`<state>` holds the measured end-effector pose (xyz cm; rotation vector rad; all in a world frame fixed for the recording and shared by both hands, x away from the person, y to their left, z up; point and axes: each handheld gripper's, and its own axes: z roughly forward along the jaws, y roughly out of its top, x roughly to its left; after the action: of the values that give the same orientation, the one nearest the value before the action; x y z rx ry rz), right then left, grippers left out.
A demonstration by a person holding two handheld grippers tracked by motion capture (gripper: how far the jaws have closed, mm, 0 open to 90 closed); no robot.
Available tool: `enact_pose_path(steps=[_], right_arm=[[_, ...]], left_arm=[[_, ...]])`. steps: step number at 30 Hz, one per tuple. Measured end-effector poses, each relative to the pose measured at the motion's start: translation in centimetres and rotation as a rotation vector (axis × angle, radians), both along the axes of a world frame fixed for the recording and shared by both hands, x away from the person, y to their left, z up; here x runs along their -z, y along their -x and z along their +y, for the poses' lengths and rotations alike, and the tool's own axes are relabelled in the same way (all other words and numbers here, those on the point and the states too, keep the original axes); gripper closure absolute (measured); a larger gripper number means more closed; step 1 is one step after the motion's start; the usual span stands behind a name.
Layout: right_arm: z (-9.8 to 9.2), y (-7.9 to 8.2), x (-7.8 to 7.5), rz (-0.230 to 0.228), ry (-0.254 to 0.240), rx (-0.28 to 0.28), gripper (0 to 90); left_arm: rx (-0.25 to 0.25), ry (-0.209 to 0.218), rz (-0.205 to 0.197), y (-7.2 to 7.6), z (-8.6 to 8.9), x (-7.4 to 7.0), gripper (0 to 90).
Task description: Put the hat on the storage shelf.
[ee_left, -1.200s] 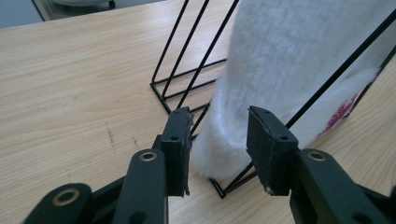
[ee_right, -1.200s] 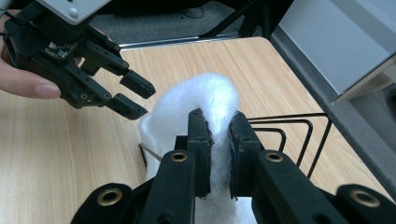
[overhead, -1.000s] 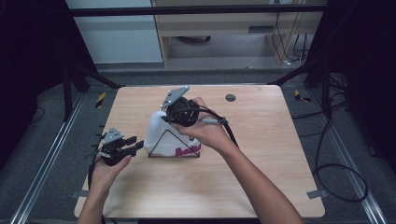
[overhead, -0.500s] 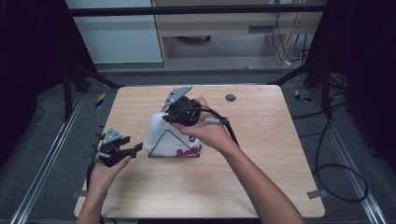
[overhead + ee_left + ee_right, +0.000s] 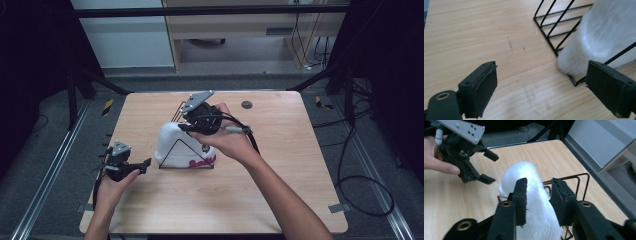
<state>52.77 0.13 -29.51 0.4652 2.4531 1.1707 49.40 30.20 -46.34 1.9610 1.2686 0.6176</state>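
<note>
My left gripper (image 5: 142, 165) has just spread its fingers wide, nothing between them. My right gripper (image 5: 537, 200) has been loosening, fingers narrow over the white plush (image 5: 172, 145), which sits in the wire rack (image 5: 186, 155) mid-bench.

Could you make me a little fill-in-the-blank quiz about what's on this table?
1. The white fluffy cloth is draped over a black ___ rack.
2. The table has a top made of ___.
3. The left gripper has ___ between its open jaws.
4. The right gripper has the white ___ between its jaws.

Missing words: wire; wood; nothing; cloth
</note>
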Motion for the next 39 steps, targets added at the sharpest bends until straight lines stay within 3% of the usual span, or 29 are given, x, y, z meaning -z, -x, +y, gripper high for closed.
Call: enact_pose_path(steps=[3,4,9,16,17,18,19,20,25,26,27,28,39], right_arm=[[-0.9,0.4,-0.3,0.007,-0.032,0.017,50.9],[-0.9,0.4,-0.3,0.007,-0.032,0.017,50.9],[-3.2,1.3,-0.4,0.043,-0.071,0.074,29.4],[-8.4,2.6,1.5,0.023,-0.096,0.232,13.1],[-8.4,2.6,1.5,0.023,-0.096,0.232,13.1],[-10.0,2.8,2.4,0.031,-0.109,0.266,9.9],[-10.0,2.8,2.4,0.031,-0.109,0.266,9.9],[-11.5,3.0,3.4,0.039,-0.115,0.295,8.6],[-14.3,3.6,5.6,0.055,-0.110,0.344,8.3],[-15.5,4.0,6.8,0.074,-0.113,0.364,8.3],[-15.5,4.0,6.8,0.074,-0.113,0.364,8.3],[-16.6,4.4,8.1,0.092,-0.115,0.385,8.4],[-20.8,6.1,14.3,0.193,-0.094,0.459,10.9]], left_arm=[[-0.008,-0.033,0.010,0.2,0.3,1.0,6.8],[-0.008,-0.033,0.010,0.2,0.3,1.0,6.1],[-0.047,-0.074,0.022,0.3,0.9,2.6,3.0],[-0.068,-0.065,0.040,0.6,1.7,3.6,3.0],[-0.068,-0.065,0.040,0.6,1.7,3.6,3.2],[-0.075,-0.064,0.048,0.6,1.9,3.9,3.2],[-0.075,-0.064,0.048,0.6,1.9,3.9,3.3],[-0.075,-0.073,0.060,0.5,2.0,4.2,3.3],[-0.089,-0.039,0.071,0.5,2.4,4.4,2.8],[-0.091,-0.037,0.072,0.5,2.5,4.4,2.7],[-0.091,-0.037,0.072,0.5,2.5,4.4,2.6],[-0.091,-0.039,0.073,0.5,2.4,4.4,2.4],[-0.082,-0.041,0.075,0.6,2.4,4.4,1.6]])
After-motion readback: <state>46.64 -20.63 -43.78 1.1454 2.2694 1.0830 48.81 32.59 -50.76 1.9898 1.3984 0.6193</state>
